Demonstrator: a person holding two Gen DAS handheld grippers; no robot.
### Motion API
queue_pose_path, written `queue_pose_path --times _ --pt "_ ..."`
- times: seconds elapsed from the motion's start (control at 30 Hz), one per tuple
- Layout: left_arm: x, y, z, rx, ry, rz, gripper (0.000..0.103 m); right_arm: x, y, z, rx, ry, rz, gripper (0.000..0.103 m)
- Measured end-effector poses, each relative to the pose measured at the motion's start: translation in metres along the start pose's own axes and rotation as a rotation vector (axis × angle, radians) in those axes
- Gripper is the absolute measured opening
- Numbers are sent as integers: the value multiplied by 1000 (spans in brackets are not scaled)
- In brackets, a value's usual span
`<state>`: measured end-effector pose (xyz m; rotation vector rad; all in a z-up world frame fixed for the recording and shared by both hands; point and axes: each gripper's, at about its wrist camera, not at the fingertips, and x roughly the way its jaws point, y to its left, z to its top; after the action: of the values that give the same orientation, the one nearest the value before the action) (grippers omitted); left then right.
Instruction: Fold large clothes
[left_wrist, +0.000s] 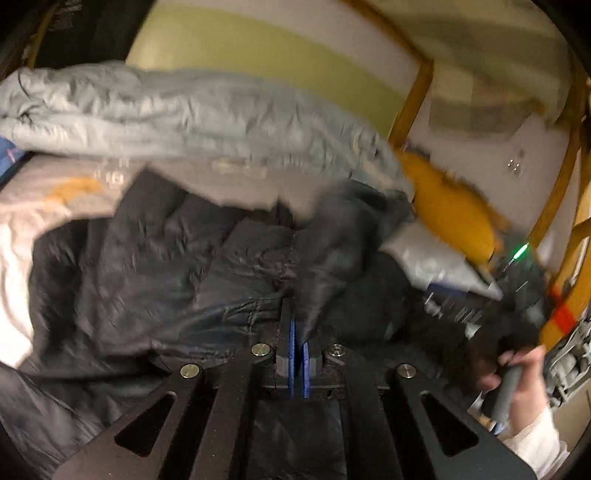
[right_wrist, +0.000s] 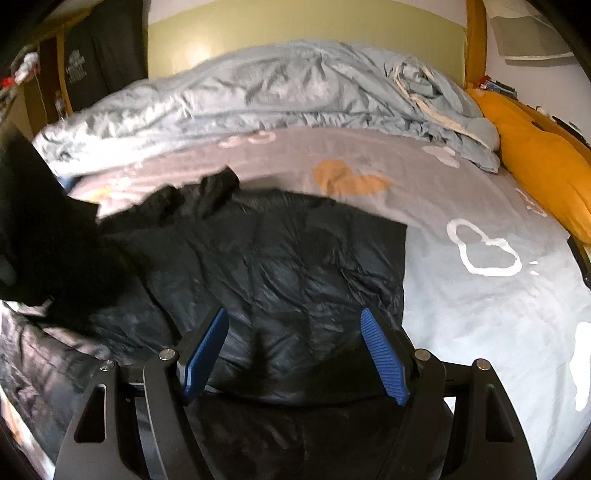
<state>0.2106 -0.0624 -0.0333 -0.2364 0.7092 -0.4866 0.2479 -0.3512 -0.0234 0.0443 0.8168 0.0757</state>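
Observation:
A large black puffer jacket (right_wrist: 295, 266) lies spread on the bed. In the left wrist view the jacket (left_wrist: 166, 258) is rumpled, and my left gripper (left_wrist: 298, 325) is shut on a fold of its fabric, which rises in a peak between the blue pads. My right gripper (right_wrist: 295, 332) is open and empty just above the jacket's near part, its blue pads (right_wrist: 384, 354) wide apart. The right gripper also shows in the left wrist view (left_wrist: 517, 280) at the far right, held by a hand.
A grey printed bedsheet (right_wrist: 480, 295) covers the bed. A crumpled light blue duvet (right_wrist: 277, 96) lies along the far side. An orange pillow (right_wrist: 535, 162) sits at the right. A green headboard (right_wrist: 295, 26) and wooden frame stand behind.

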Motion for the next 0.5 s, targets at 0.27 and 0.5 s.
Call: queue_pose_path --times 0.27,0.5 --pt "-11 -24 -14 86 8 41 80 -20 4 5 24 -84 109 76" --pt "-36 16 12 -13 -71 141 80 -11 15 0 110 23 316 76"
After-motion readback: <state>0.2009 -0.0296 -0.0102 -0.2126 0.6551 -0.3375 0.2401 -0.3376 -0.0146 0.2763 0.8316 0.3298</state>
